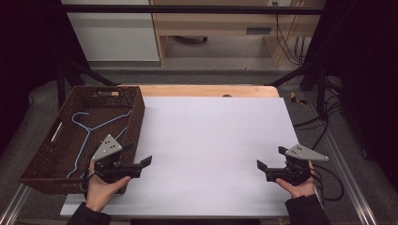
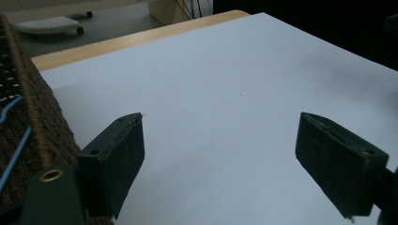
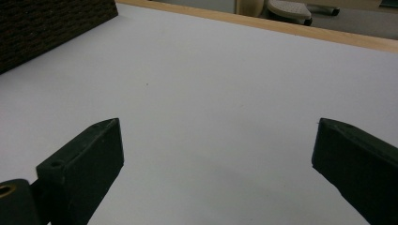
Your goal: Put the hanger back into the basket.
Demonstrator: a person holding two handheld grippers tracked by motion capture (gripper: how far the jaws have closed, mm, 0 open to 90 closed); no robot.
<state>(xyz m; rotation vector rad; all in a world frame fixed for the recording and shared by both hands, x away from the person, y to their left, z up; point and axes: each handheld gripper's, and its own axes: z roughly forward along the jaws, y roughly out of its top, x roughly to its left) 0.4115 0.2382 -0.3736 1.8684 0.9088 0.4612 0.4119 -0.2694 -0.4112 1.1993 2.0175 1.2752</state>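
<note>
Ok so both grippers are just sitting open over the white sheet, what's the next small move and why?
Probably swing the left gripper left, over the brown basket, toward the blue hanger. The hanger lies flat in the basket, right beside that gripper, and it looks like the one loose thing to pick up. Both sets of jaws stand open with nothing between them, and the right gripper sits far across the white sheet.

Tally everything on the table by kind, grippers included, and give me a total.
Brown woven basket: 1
Blue wire hanger, lying inside the basket: 1
White sheet covering the tabletop: 1
Handheld grippers, left gripper and right gripper, both with jaws apart and holding nothing: 2
Total: 5
</note>
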